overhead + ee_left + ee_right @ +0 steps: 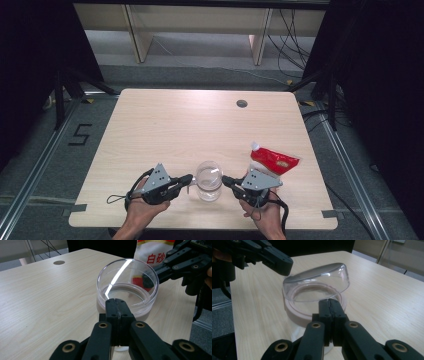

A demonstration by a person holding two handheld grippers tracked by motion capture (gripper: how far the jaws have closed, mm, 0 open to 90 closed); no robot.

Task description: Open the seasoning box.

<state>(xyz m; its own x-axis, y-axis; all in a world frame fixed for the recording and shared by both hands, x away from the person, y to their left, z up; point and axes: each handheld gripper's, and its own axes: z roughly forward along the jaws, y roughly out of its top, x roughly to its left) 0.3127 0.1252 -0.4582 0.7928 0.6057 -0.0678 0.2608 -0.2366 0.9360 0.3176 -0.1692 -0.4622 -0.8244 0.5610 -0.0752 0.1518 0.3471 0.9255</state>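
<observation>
I hold a pair of tongs in each hand at the near edge of the table (150, 125), with a clear jar (208, 181) between them. My left gripper (188, 178) comes at the jar from the left and my right gripper (225, 178) from the right, both lying almost level and aimed at each other across it.

The jar stands upright on the wood, so its long axis runs straight up from the table and its mouth faces the ceiling. It has a pinkish ring (297, 312) round the neck. The clear domed lid (317, 282) sits on top of that ring but not square: in the right gripper view it is tipped, its far-left edge raised and its near edge low by my jaw tips, so the dome leans off the jar's upright line.

Both of my grippers are closed. In the left gripper view (116, 305) the two black jaws are pressed flat together with their tips right at the near rim of the lid (127, 285); I cannot tell whether any thin edge of it is pinched between them. In the right gripper view (329, 305) the jaws are likewise shut tight against each other, tips at the lid's lower edge, and the same doubt stands.

A red and white packet (272, 161) lies on the table just behind my right hand (262, 210), near the jar but apart from it
</observation>
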